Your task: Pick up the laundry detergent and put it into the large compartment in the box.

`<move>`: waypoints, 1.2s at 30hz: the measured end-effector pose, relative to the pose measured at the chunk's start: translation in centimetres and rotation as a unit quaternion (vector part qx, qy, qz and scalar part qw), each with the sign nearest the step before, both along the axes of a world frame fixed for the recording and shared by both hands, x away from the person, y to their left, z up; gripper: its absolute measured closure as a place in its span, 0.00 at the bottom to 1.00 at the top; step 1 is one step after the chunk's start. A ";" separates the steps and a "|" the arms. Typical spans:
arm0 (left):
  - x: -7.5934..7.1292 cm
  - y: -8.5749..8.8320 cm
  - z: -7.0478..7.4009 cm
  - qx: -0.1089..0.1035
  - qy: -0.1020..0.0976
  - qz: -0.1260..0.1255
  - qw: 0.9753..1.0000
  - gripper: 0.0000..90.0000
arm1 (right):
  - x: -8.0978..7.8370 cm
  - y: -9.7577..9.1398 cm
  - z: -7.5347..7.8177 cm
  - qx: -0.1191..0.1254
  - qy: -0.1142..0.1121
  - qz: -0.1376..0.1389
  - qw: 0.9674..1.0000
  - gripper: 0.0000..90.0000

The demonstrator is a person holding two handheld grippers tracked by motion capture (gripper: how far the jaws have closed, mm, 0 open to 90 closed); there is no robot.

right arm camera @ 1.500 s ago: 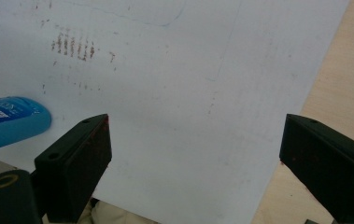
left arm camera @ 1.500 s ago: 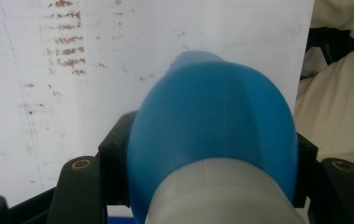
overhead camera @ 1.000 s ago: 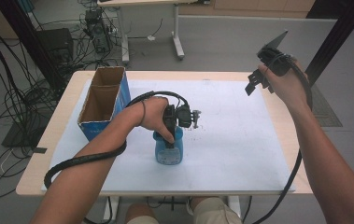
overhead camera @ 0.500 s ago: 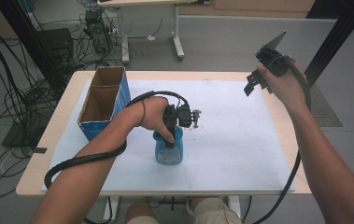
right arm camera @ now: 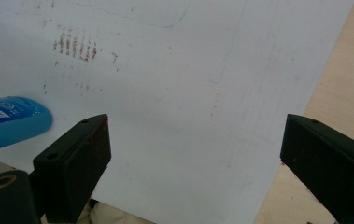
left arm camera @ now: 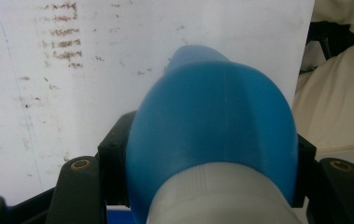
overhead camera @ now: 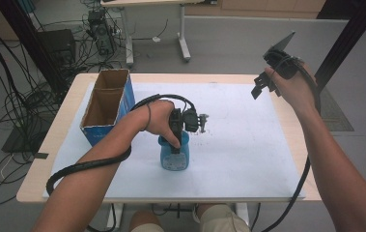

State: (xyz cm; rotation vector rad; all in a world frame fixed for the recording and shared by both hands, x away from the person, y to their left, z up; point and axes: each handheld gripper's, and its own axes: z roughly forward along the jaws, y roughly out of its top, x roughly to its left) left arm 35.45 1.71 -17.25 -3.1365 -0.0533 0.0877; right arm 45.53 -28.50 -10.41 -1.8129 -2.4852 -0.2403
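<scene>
blue bottle [overhead camera: 174,153] stands upright at lower centre of the high view on the white bench [overhead camera: 248,145]. left tongs [overhead camera: 176,143] clamp its cap from above. smooth stiff plastic, likely light, may slip; grip the neck. right tongs [right arm camera: 195,154] wide, empty, raised upper right.

Both forearms are bare, with no sleeves seen. A thin dark band is worn at the left wrist. Light beige shorts are seen at the near edge. The left gripper [overhead camera: 178,126] and right gripper [overhead camera: 270,77] are black; thick black cables are trailed from each. Round brass-coloured fittings are set in the matt black jaw arms, and reddish scuffs are seen on the right pads [right arm camera: 101,140]
</scene>
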 end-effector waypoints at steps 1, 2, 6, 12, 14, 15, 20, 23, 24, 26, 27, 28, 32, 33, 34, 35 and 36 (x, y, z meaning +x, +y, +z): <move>0.0 -0.1 0.0 0.002 0.001 -0.001 1.000 0.42 | 0.0 0.1 0.0 -0.002 0.000 -0.001 1.000 0.10; 0.0 -0.1 0.0 0.002 0.001 0.000 1.000 0.42 | 0.0 0.1 0.0 -0.003 -0.001 0.000 1.000 0.10; 0.0 0.0 0.0 0.001 0.000 -0.001 1.000 0.42 | -0.1 0.2 0.0 -0.004 -0.003 -0.001 1.000 0.10; 0.0 0.0 0.0 0.001 0.000 0.000 1.000 0.42 | -0.2 0.4 0.0 -0.008 -0.007 0.001 1.000 0.10; 0.0 0.0 0.0 0.001 0.000 0.000 1.000 0.42 | -0.2 0.4 0.0 -0.008 -0.008 0.001 1.000 0.10; 0.0 0.0 0.0 0.001 0.001 0.000 1.000 0.42 | -0.2 0.3 0.0 -0.007 -0.008 0.001 1.000 0.10; 0.1 0.0 0.0 0.001 0.001 0.000 1.000 0.42 | -0.2 0.3 0.0 -0.010 -0.008 0.002 1.000 0.09; 0.0 -0.1 0.0 0.002 0.000 0.000 1.000 0.42 | -0.2 0.4 0.0 -0.010 -0.009 0.002 1.000 0.09; 0.0 -0.1 0.0 0.002 0.001 0.000 1.000 0.42 | -0.2 0.4 0.1 -0.010 -0.008 0.001 1.000 0.09; 0.0 0.0 0.0 0.001 -0.001 0.000 1.000 0.42 | -0.3 0.3 0.0 -0.009 -0.009 0.001 1.000 0.09; 0.0 0.0 0.0 0.002 0.000 0.000 1.000 0.42 | -0.2 0.3 0.0 -0.009 -0.009 0.002 1.000 0.09; 0.0 0.0 0.0 0.002 0.000 0.001 1.000 0.42 | -0.2 0.3 0.1 -0.009 -0.008 0.001 1.000 0.09; 0.1 -0.1 0.0 0.003 0.000 0.002 1.000 0.42 | -0.3 0.3 0.1 -0.008 -0.009 0.000 1.000 0.09; 0.1 -0.2 0.0 0.004 0.000 0.002 1.000 0.42 | -0.3 0.3 0.1 -0.010 -0.010 0.000 1.000 0.09; 0.1 -0.2 0.0 0.005 0.000 0.002 1.000 0.42 | -0.3 0.3 0.1 -0.009 -0.010 0.001 1.000 0.09; 0.1 -0.2 0.0 0.005 0.000 0.002 1.000 0.42 | -0.3 0.3 0.0 -0.010 -0.011 0.001 1.000 0.09; 0.1 -0.2 0.0 0.005 0.000 0.002 1.000 0.42 | -0.3 0.3 0.0 -0.010 -0.010 0.000 1.000 0.09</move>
